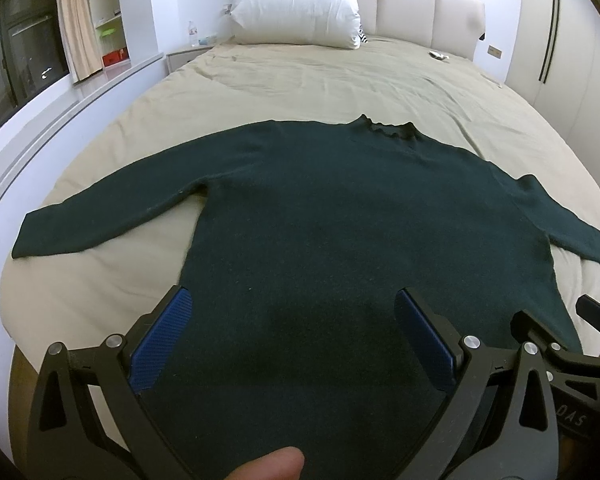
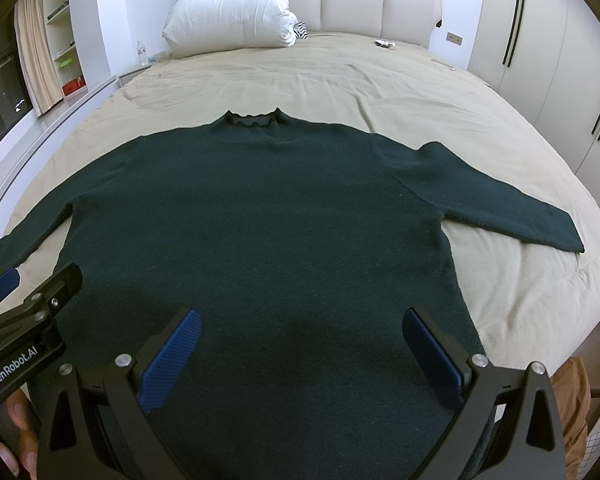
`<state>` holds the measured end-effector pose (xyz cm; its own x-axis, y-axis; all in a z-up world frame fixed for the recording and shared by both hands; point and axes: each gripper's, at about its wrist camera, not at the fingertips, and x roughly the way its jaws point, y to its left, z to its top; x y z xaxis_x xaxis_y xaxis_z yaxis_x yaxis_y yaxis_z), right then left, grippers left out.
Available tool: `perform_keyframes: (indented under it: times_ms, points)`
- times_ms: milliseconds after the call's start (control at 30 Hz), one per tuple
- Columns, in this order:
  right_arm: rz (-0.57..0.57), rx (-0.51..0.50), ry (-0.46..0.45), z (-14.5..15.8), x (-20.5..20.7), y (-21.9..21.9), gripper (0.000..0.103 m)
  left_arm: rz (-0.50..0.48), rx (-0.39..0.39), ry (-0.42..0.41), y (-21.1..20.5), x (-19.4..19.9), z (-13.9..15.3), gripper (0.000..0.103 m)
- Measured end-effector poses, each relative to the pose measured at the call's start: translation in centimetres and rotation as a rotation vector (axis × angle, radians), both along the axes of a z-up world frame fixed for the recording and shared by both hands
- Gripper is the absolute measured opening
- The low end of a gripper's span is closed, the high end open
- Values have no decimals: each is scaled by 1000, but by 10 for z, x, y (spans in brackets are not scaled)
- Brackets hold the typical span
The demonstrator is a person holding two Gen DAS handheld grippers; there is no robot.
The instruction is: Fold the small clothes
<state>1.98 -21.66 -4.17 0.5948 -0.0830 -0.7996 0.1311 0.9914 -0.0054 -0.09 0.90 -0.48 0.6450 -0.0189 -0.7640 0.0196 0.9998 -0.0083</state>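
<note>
A dark green sweater (image 1: pixel 320 208) lies flat on the beige bed (image 1: pixel 300 80), collar toward the headboard, both sleeves spread out sideways. It also shows in the right wrist view (image 2: pixel 268 208). My left gripper (image 1: pixel 294 300) is open and empty, hovering over the sweater's lower hem on its left part. My right gripper (image 2: pixel 302 318) is open and empty over the hem's right part. The right gripper's tip (image 1: pixel 596 312) shows at the right edge of the left wrist view; the left gripper (image 2: pixel 32 300) shows at the left of the right wrist view.
A white pillow (image 1: pixel 300 4) leans on the padded headboard (image 1: pixel 420 0). A nightstand with a water bottle (image 1: pixel 193 34) stands at the left of the bed, shelves and a curtain beyond. Wardrobe doors (image 2: pixel 540 52) line the right wall. A small object (image 2: pixel 384 43) lies near the headboard.
</note>
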Motion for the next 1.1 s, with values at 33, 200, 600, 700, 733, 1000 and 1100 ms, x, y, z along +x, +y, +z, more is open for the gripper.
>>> perform_keyframes:
  times_ms: [33, 200, 600, 700, 733, 1000, 1100]
  points:
    - [0, 0, 0, 0, 0, 1, 103, 1, -2, 2, 1, 1, -1, 103]
    - [3, 2, 2, 1, 0, 3, 103, 0, -18, -3, 4, 2, 1, 103]
    - [86, 82, -43, 18, 12, 18, 103, 6, -503, 10, 95, 33, -2, 103]
    - [134, 115, -67, 31, 22, 29, 103, 60, -579, 88, 134, 44, -8, 103]
    - [157, 132, -77, 35, 26, 34, 103, 100, -579, 99, 150, 46, -9, 103]
    - [278, 296, -99, 48, 48, 61, 103, 516, -905, -120, 334, 36, -27, 103]
    - [287, 384, -85, 43, 57, 62, 103, 626, -1022, -149, 381, 31, -49, 103]
